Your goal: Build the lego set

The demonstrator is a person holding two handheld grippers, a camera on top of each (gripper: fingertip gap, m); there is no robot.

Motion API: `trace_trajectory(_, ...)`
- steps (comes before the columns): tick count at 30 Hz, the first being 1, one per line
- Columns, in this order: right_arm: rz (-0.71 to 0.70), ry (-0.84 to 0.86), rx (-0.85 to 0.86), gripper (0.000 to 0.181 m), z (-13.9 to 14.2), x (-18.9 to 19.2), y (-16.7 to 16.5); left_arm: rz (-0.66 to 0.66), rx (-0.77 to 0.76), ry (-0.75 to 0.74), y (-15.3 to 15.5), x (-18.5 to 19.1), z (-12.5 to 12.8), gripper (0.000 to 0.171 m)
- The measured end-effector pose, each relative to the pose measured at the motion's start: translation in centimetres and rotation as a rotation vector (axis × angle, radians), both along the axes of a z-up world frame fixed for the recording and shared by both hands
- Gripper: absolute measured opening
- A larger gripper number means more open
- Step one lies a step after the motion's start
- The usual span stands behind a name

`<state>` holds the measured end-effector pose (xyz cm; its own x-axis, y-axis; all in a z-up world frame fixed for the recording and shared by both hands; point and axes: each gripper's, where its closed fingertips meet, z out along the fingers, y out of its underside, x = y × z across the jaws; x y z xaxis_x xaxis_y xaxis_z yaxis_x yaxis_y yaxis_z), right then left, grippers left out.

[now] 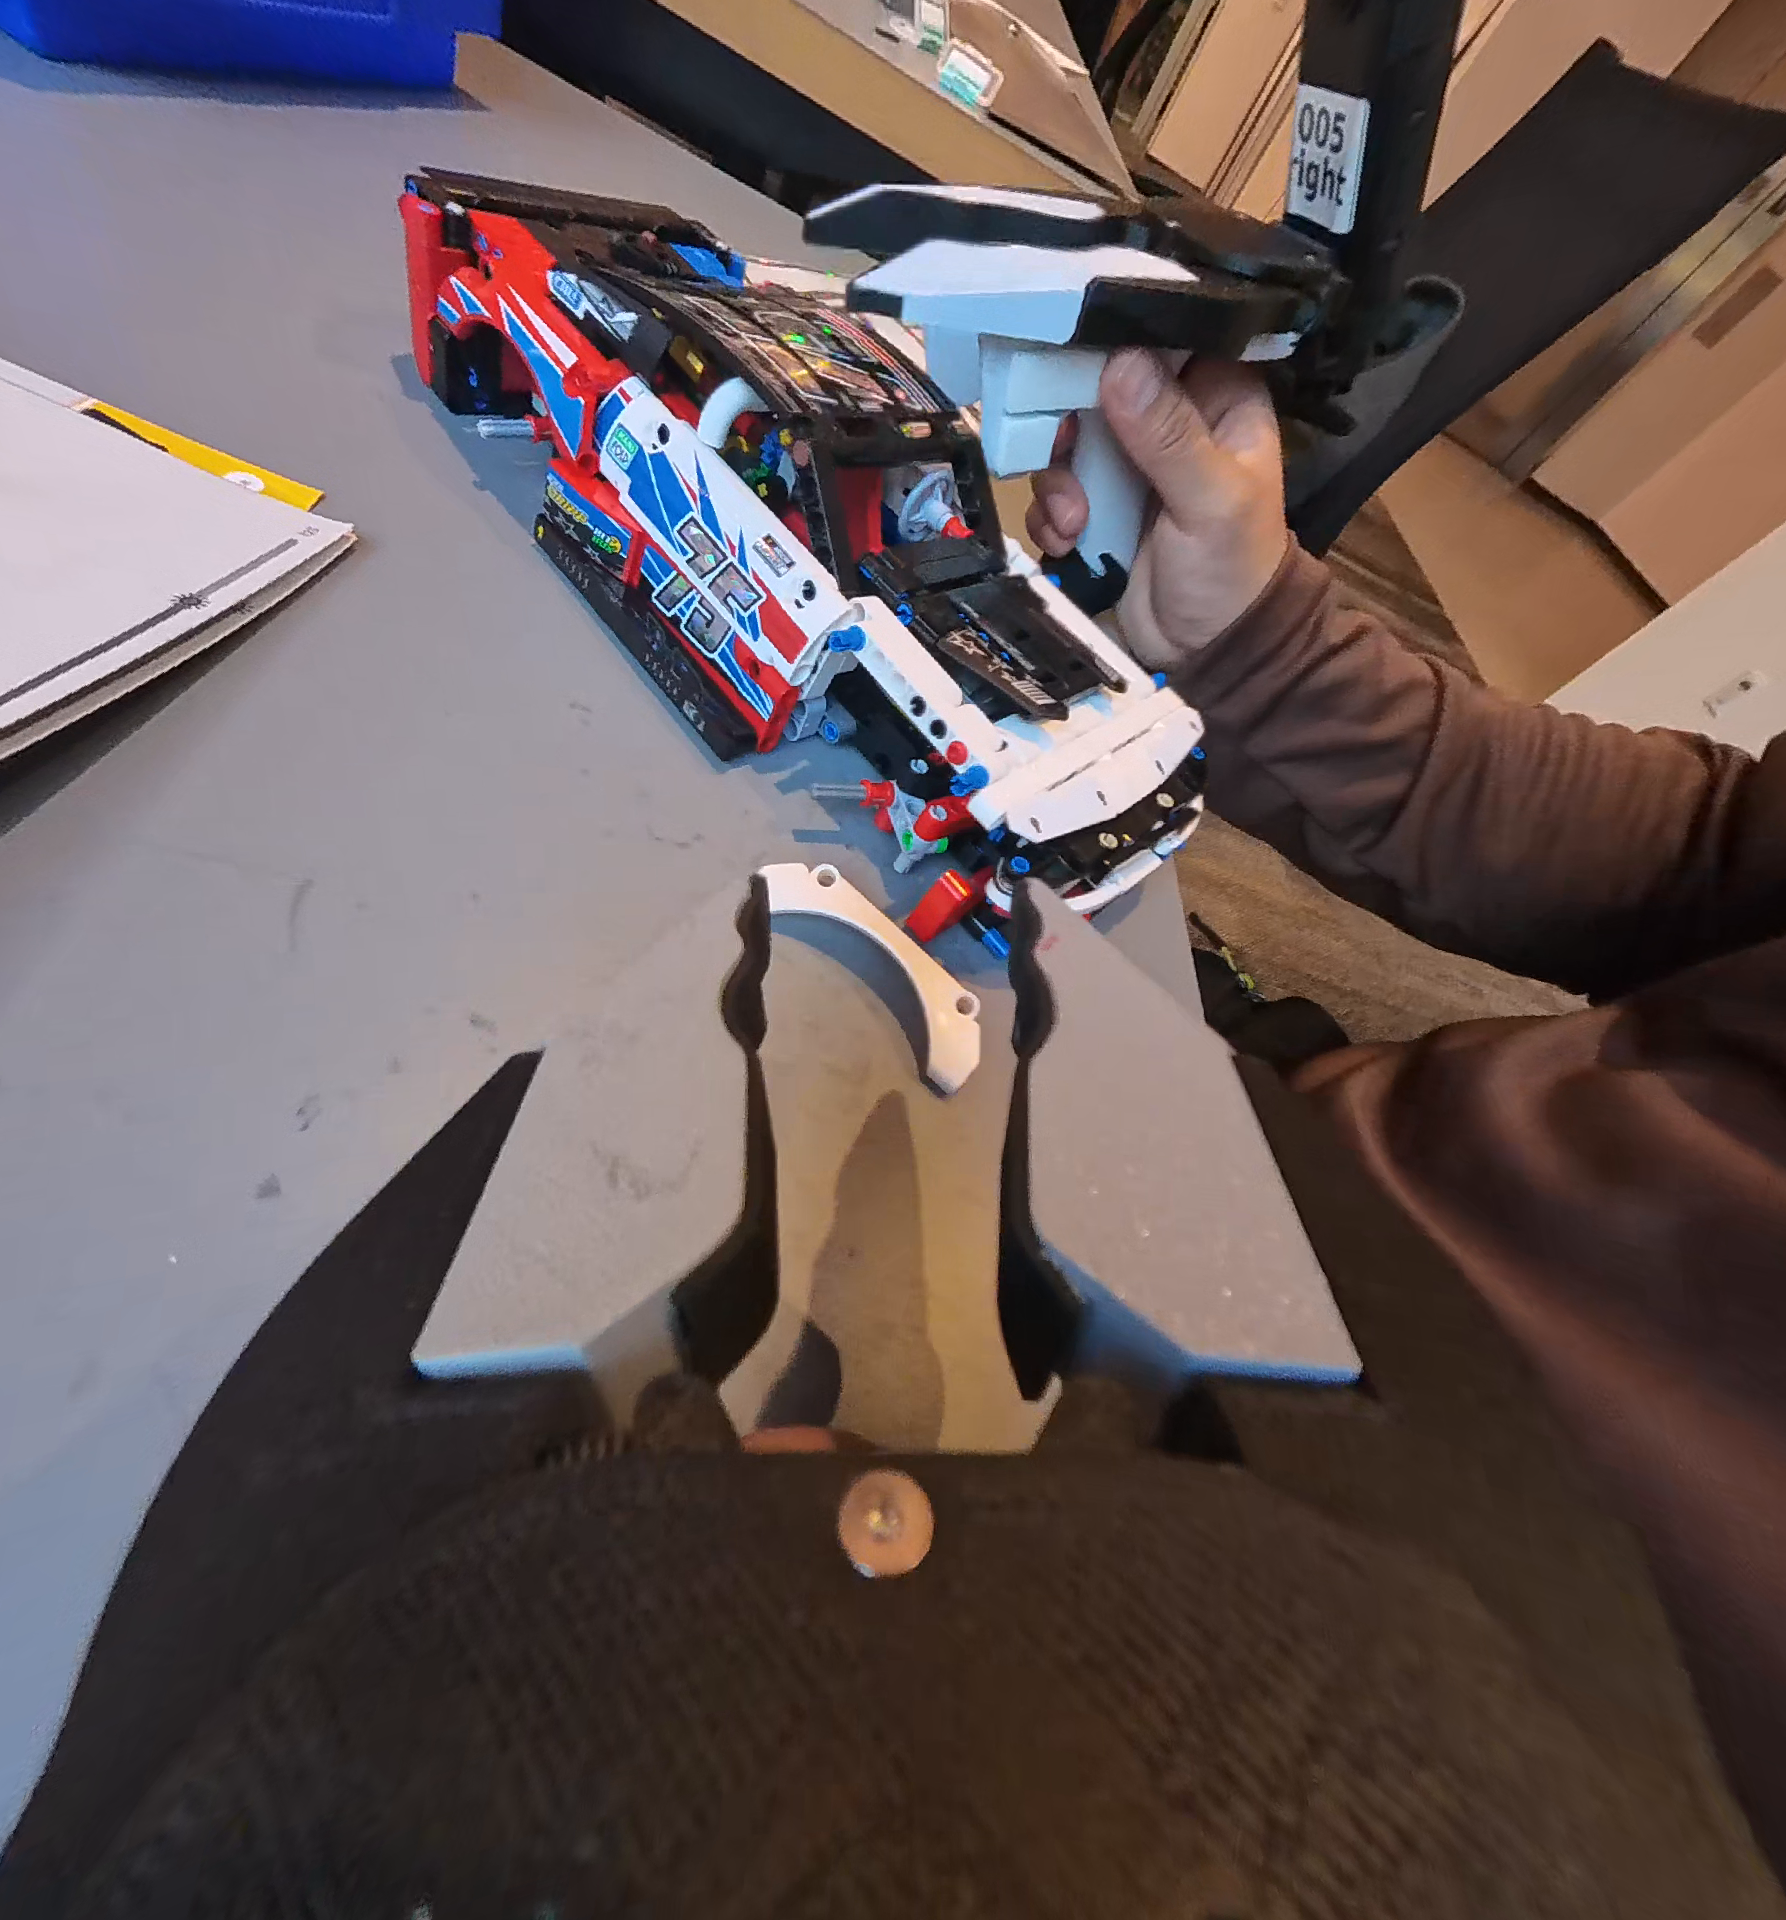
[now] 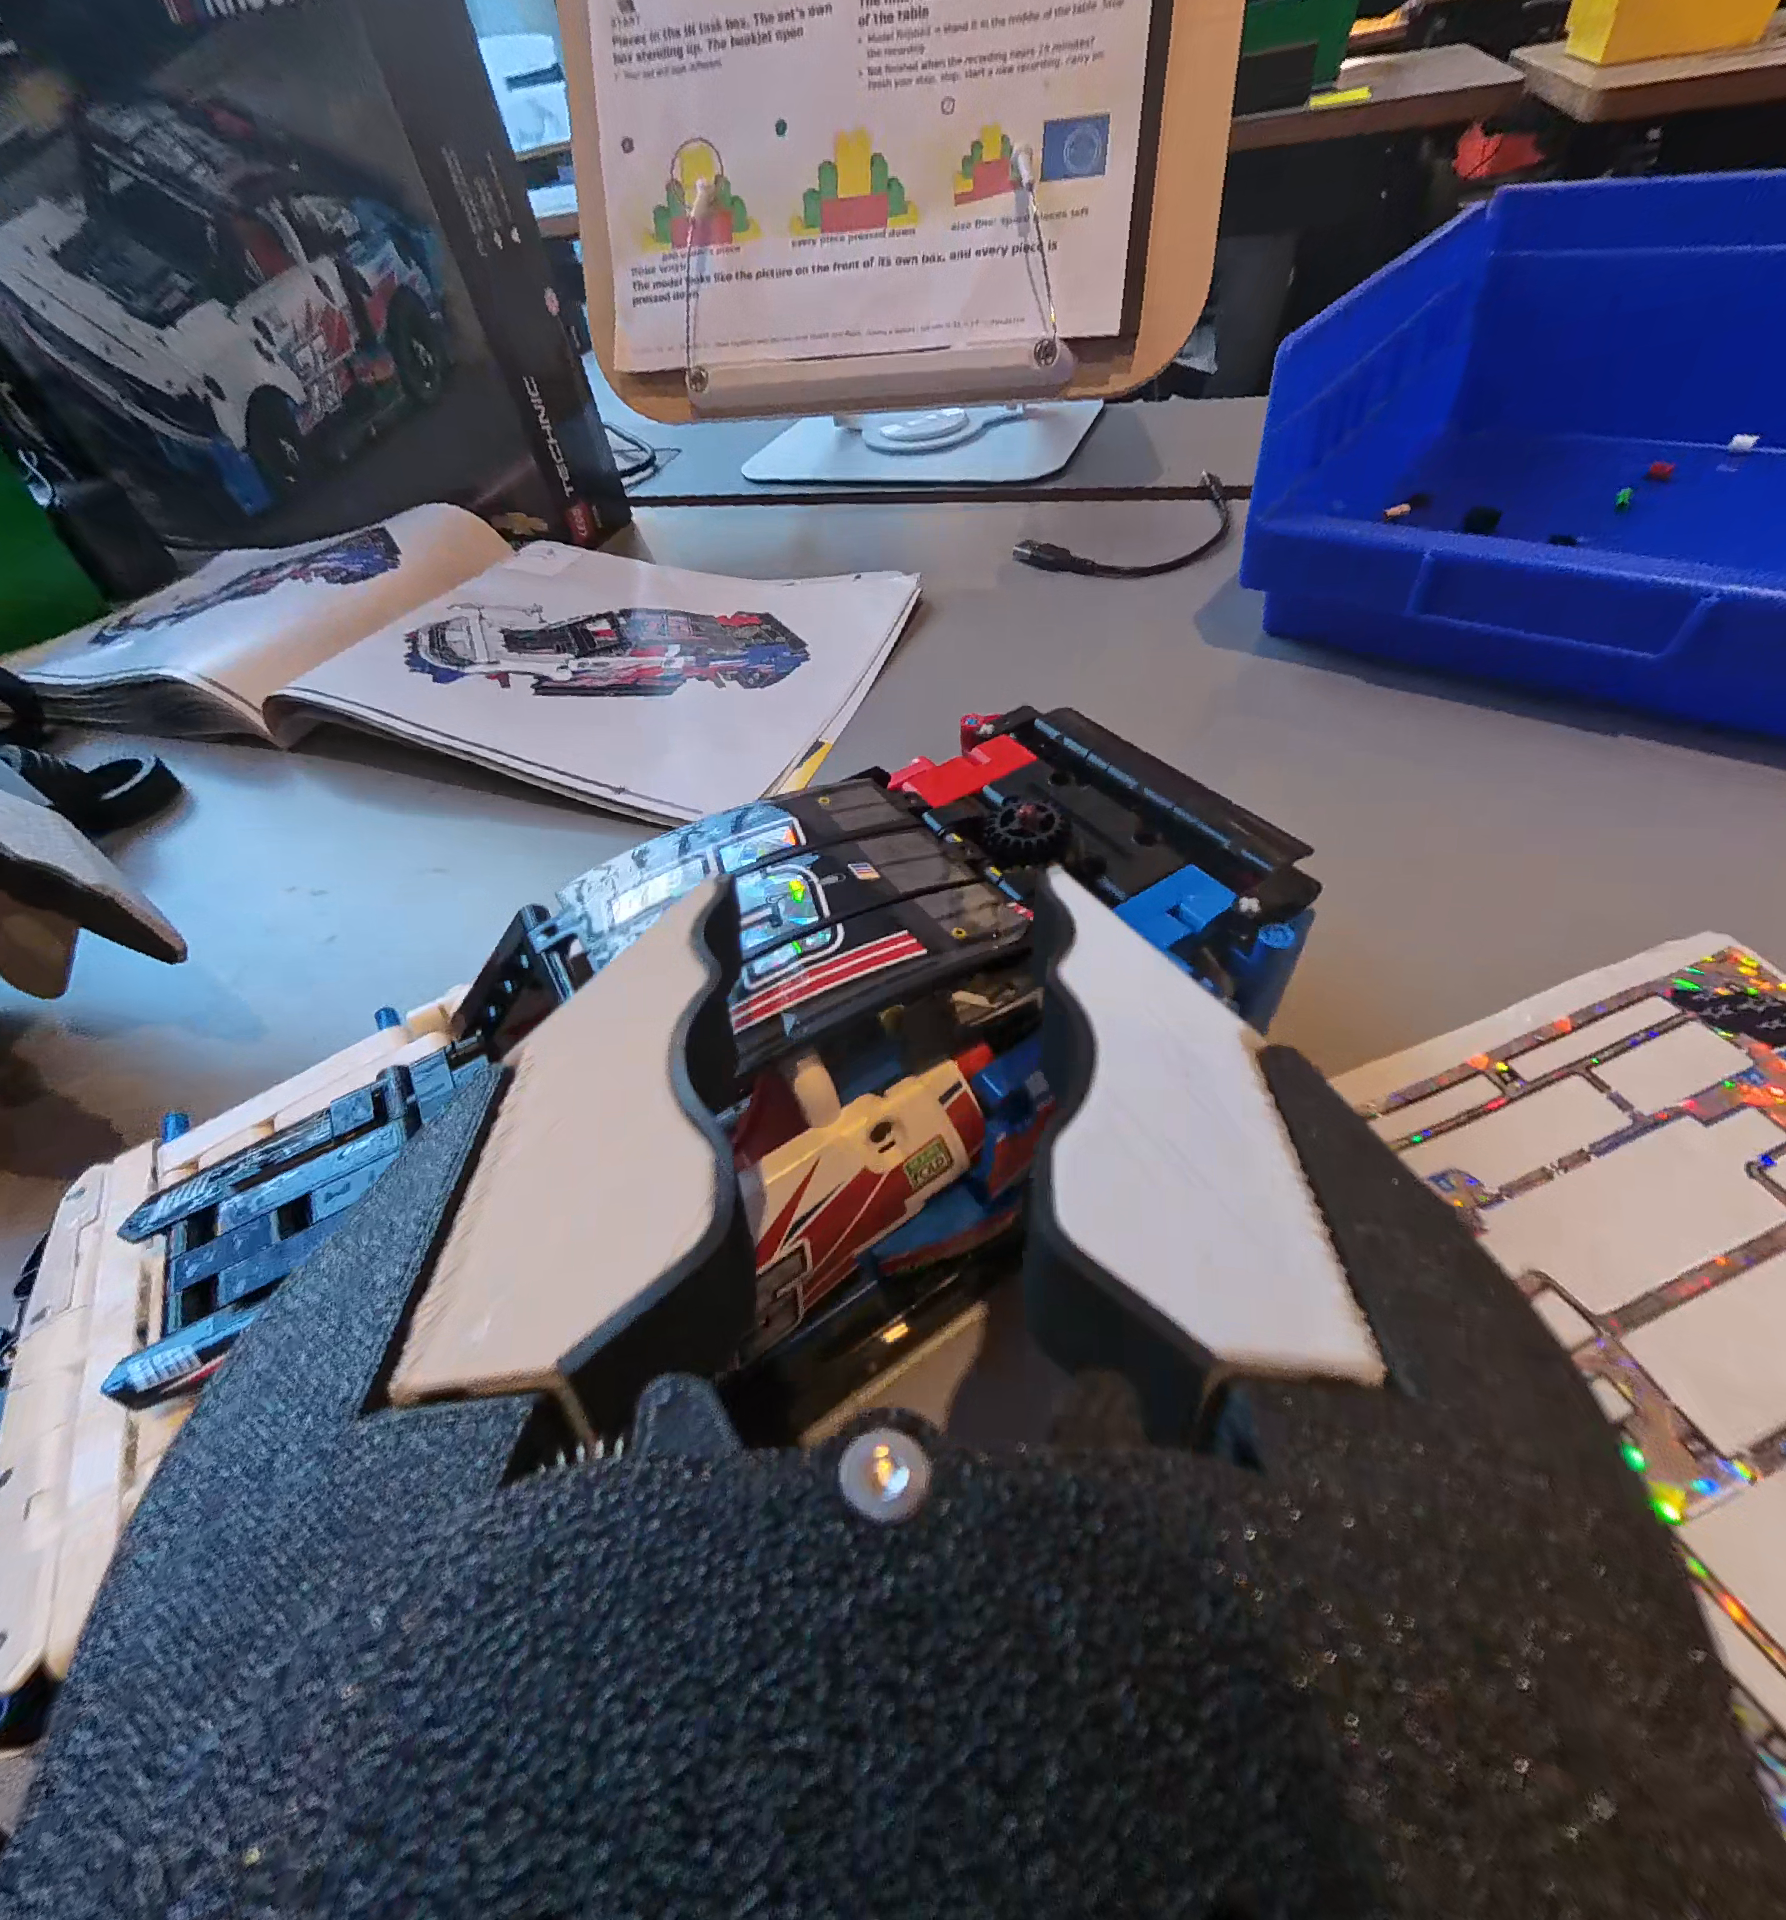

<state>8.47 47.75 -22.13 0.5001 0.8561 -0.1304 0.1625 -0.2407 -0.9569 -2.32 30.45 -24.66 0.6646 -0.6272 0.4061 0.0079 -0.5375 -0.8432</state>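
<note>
On the grey counter, at the far left of the left wrist view, an instruction booklet lay open, well apart from the model. To its right the part-built lego car, red, white and blue with a black roof, lay along the counter with no wheels on it. Just in front of its white nose sat loose small pieces, red among them. A white curved arch piece rested flat on the counter between the fingers of the left tool, whose jaws stood apart and released, gripping nothing; whether a fingertip touched the arch could not be told. Farther right, a hand in a brown sleeve held the right tool above the car's roof.

In the right wrist view, the set's box stood at the far left behind the open booklet. Right of it stood a sheet holder on a stand. The right tool hung over the car, its fingers spread to either side of the roof and cabin, released and clasping nothing. A blue bin with a few small pieces stood behind at the right, and a shiny sticker sheet lay at the far right.
</note>
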Motion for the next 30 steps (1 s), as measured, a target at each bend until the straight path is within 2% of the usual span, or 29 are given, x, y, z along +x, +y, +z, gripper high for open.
trace_trajectory(6, 0.051, -0.018, -0.059, 0.056, -0.9, -1.0, 0.2, -0.008, -0.003, -0.001, 0.0, 0.1, 0.0, 0.043)
trace_trajectory(19, 0.052, 0.041, -0.069, 0.056, -0.3, -0.8, 0.3, -0.010, -0.020, -0.041, 0.1, -0.1, 0.2, 0.043)
trace_trajectory(27, 0.099, 0.064, 0.004, 0.053, 0.7, -0.9, -1.4, -0.005, -0.019, -0.050, 0.1, -0.2, 0.2, 0.042)
trace_trajectory(30, 0.114, 0.066, -0.026, 0.052, 0.7, -0.8, -2.3, -0.007, -0.011, -0.047, -0.1, -0.2, 0.3, 0.042)
